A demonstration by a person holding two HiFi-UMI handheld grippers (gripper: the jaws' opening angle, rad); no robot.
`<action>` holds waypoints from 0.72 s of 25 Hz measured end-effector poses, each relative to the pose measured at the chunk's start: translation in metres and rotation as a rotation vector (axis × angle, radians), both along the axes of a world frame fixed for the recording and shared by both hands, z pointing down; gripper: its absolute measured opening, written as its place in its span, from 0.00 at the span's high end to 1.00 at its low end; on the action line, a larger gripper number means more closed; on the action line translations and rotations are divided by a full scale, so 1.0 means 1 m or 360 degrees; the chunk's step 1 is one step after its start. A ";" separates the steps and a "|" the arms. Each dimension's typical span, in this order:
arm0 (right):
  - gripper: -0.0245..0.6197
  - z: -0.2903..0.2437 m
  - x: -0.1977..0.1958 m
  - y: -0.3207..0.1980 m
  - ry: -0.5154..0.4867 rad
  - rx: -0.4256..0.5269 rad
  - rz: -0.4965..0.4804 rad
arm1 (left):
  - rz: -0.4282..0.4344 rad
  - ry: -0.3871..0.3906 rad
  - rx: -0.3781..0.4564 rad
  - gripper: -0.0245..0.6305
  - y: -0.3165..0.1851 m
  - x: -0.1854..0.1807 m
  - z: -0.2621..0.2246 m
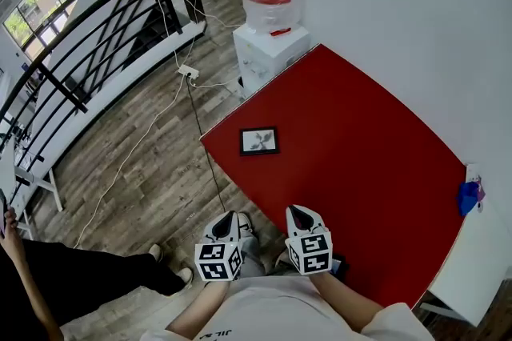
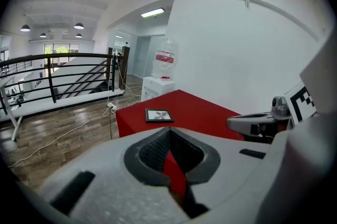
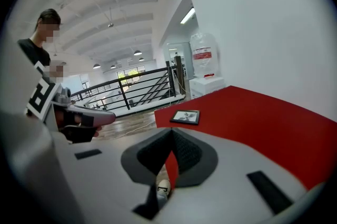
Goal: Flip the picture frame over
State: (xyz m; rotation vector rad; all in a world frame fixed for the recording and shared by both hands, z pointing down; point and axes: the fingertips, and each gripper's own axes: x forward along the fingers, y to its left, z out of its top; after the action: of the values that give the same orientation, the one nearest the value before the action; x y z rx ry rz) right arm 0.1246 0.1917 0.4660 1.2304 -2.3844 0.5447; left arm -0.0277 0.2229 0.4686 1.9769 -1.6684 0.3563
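Frame (image 1: 259,141): flat on the red table (image 1: 368,163), picture side up, near its left edge, toward the water dispenser (image 1: 270,51).
Left gripper (image 1: 225,221): jaws pressed together, nothing between; over the floor, just off the table's near corner.
Right gripper (image 1: 300,215): jaws together, empty; just beside the left one, at the table's near edge.
Gap: both grippers well apart from the frame.
Bystander (image 3: 38,39): standing to the left.
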 end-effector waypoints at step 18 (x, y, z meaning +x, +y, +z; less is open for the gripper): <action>0.96 -0.008 -0.083 -0.146 0.0028 0.0010 0.0302 | 0.0307 0.0007 0.0002 0.95 -0.165 -0.088 -0.002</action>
State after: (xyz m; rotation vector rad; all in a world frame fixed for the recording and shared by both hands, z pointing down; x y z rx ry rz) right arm 0.0421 0.0452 0.4584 1.4677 -2.2701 0.5815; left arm -0.1161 0.0580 0.4669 2.1442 -1.4787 0.4204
